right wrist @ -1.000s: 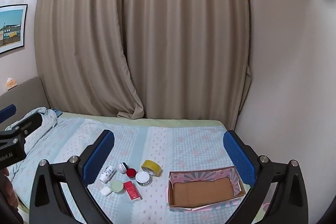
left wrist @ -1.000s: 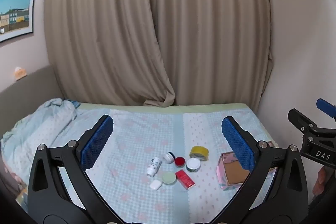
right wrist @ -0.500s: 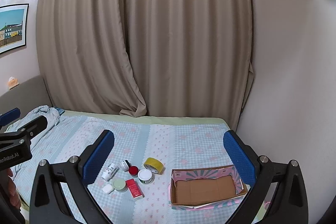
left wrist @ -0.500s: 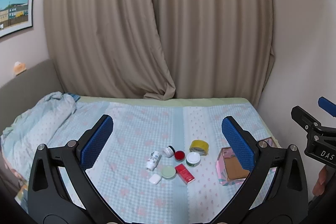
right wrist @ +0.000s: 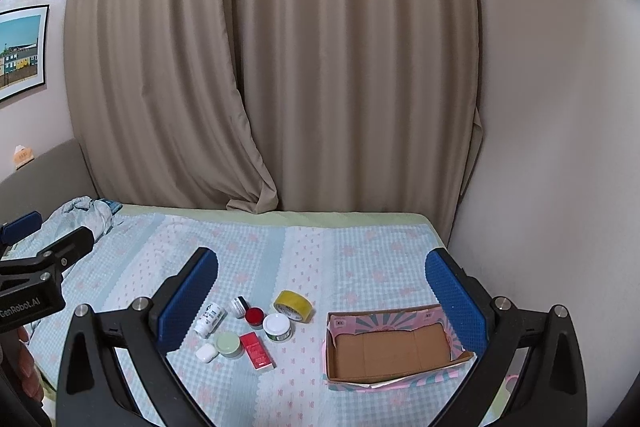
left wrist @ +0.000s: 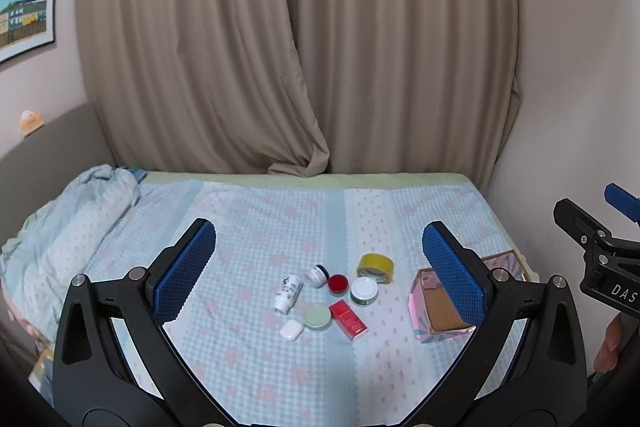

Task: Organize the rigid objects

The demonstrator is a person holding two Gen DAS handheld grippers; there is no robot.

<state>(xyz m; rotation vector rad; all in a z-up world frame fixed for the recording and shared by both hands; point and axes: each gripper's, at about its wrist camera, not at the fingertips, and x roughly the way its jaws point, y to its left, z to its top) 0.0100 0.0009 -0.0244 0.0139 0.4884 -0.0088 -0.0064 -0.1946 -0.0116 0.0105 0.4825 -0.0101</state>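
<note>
Rigid objects lie in a small cluster on a bed (right wrist: 360,259) covered with a pale blue checked sheet with pink flowers, which fills the lower half of both views. Beige curtains (right wrist: 280,67) hang behind the far edge of the bed, and a framed picture (right wrist: 20,51) hangs on the left wall. A crumpled blanket (left wrist: 60,219) sits at the far left of the bed.

The left gripper (left wrist: 320,271) hangs above the near part of the bed, its two blue-padded fingers spread wide with nothing between them. The right gripper (right wrist: 322,293) hangs likewise, its fingers wide apart and holding nothing.

A pink cardboard box (right wrist: 392,347) with a bare brown floor lies open on the right side of the bed, apart from the cluster.

To the left of the box, the cluster runs as follows. A yellow tape roll (right wrist: 293,305) stands on edge at the far right of the group. A red carton (right wrist: 257,350) lies flat at the near side. A white pill bottle (right wrist: 209,319) lies on its side at the left. A white-lidded jar (right wrist: 277,326) stands just near the tape. A pale green jar (right wrist: 228,344) stands just left of the red carton. A red-lidded tin (right wrist: 254,315) sits between the white-lidded jar and a small dark-capped jar (right wrist: 240,306) tipped on its side. A white earbud case (right wrist: 206,352) lies at the near left, just beside the green jar.
</note>
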